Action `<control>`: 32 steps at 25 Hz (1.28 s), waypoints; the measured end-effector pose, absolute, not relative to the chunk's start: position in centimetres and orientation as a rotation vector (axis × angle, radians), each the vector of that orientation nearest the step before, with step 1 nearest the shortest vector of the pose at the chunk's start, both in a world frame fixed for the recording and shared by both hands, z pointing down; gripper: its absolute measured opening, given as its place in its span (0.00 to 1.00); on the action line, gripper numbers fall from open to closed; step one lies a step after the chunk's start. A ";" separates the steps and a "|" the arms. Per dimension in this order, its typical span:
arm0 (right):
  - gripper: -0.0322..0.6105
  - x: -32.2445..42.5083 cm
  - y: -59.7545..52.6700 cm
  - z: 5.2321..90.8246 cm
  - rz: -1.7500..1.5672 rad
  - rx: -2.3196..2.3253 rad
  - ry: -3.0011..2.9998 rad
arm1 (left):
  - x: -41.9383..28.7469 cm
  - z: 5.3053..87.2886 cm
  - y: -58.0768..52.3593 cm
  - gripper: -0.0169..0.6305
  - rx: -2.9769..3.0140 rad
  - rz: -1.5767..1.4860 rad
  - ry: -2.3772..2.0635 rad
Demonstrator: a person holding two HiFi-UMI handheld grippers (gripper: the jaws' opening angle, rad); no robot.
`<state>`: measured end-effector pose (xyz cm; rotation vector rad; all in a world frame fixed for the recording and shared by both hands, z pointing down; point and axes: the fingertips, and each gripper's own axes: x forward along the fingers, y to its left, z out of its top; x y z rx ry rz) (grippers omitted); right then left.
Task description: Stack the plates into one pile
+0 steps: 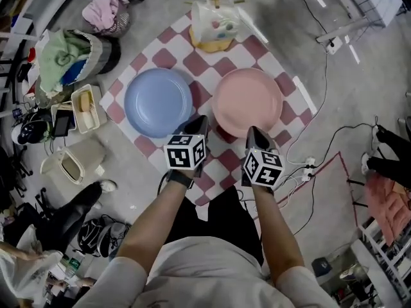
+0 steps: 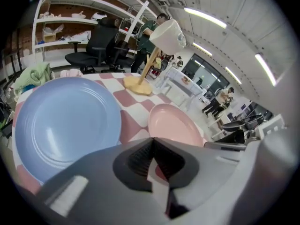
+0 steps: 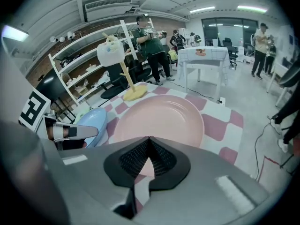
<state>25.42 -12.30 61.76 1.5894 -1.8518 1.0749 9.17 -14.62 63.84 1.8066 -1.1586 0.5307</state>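
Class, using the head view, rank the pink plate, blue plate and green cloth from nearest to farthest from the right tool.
1. Pink plate, straight ahead of the right tool.
2. Blue plate, to the left on the checked mat.
3. Green cloth, far left, off the mat.

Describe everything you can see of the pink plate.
The pink plate is round, plain and smooth, with a shallow well and a raised, ridged rim. It lies flat and empty on the checked cloth, apart from the blue plate beside it. The right gripper, shut, points at its near rim; contact is unclear.
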 end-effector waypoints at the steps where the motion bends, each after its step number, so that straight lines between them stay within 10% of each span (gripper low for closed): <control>1: 0.06 26.2 -12.2 62.1 1.080 1.608 -1.833 | 9.6 64.2 -14.6 0.04 1.798 0.537 -1.153; 32: 0.17 33.7 -12.3 68.2 1.296 1.771 -1.552 | 12.7 68.3 -15.1 0.09 1.554 0.496 -1.188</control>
